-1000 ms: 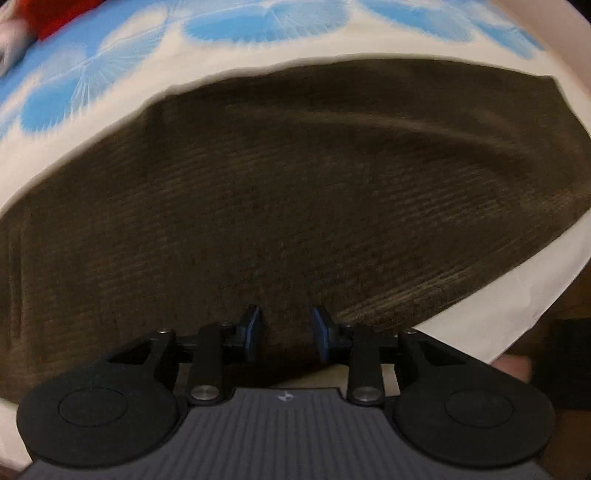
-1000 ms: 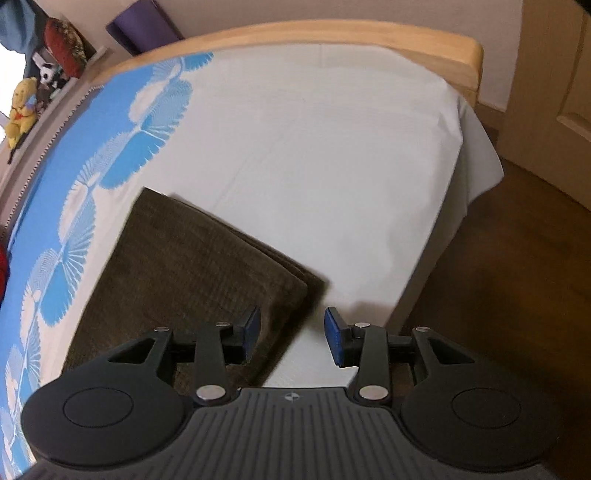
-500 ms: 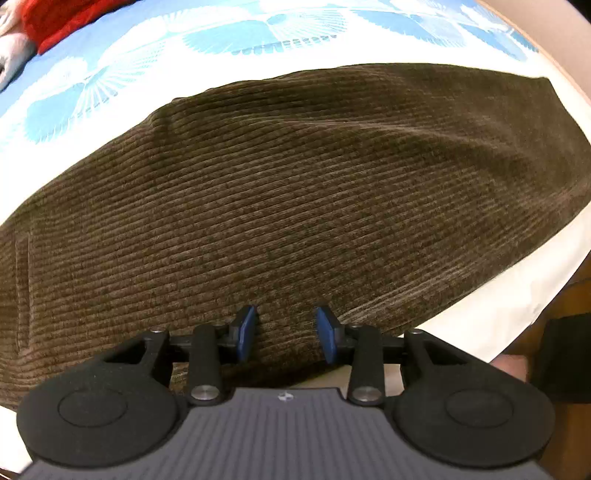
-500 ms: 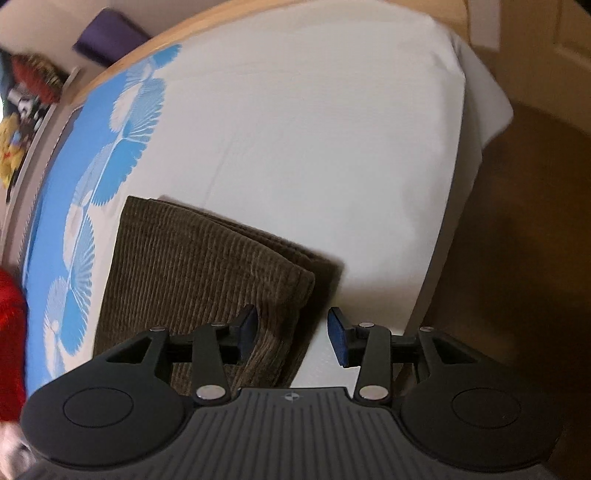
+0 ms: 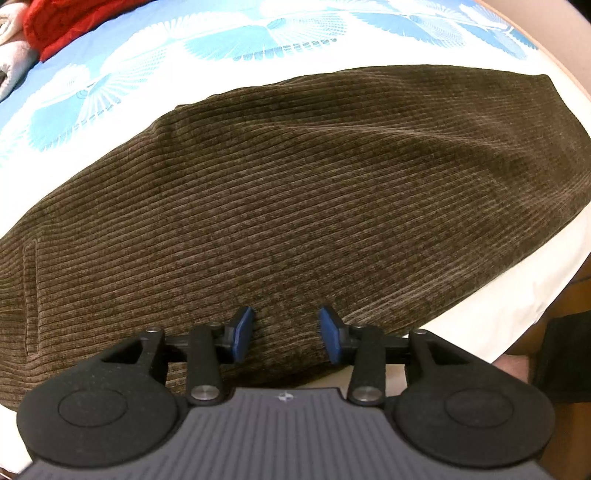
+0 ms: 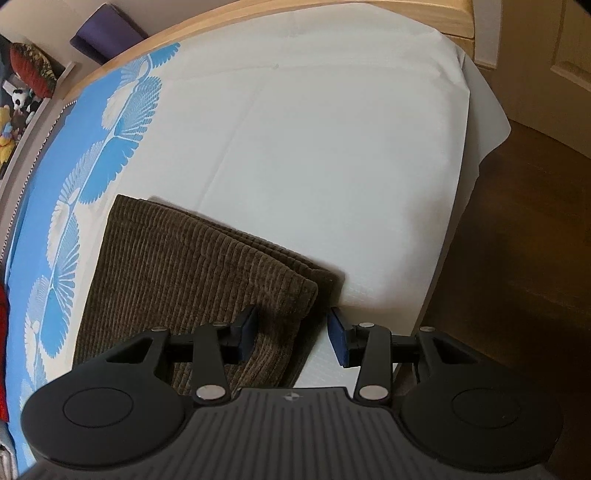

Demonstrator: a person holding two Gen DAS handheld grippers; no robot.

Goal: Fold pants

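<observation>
Brown corduroy pants (image 5: 295, 184) lie folded flat on the bed and fill most of the left wrist view. My left gripper (image 5: 287, 332) hovers over their near edge, pointing steeply down. Its jaws are opening, with fabric below the gap and neither blue pad pressing on it. In the right wrist view the pants (image 6: 177, 266) show a folded, layered end. My right gripper (image 6: 293, 338) stands open over the near corner of that end. Its left pad is above the cloth and its right pad above the white sheet (image 6: 332, 166).
The bed cover has a blue fan pattern (image 5: 258, 33). A red cloth (image 5: 55, 22) and a white towel (image 5: 11, 55) lie at the far left. A wooden bed frame (image 6: 332, 11) curves round the bed's end. Brown floor (image 6: 517, 258) drops off right. Plush toys (image 6: 14, 107) sit far left.
The left gripper's jaws have spread wider over the pants' near edge. The right gripper has sunk slightly toward the folded corner and rolled a little.
</observation>
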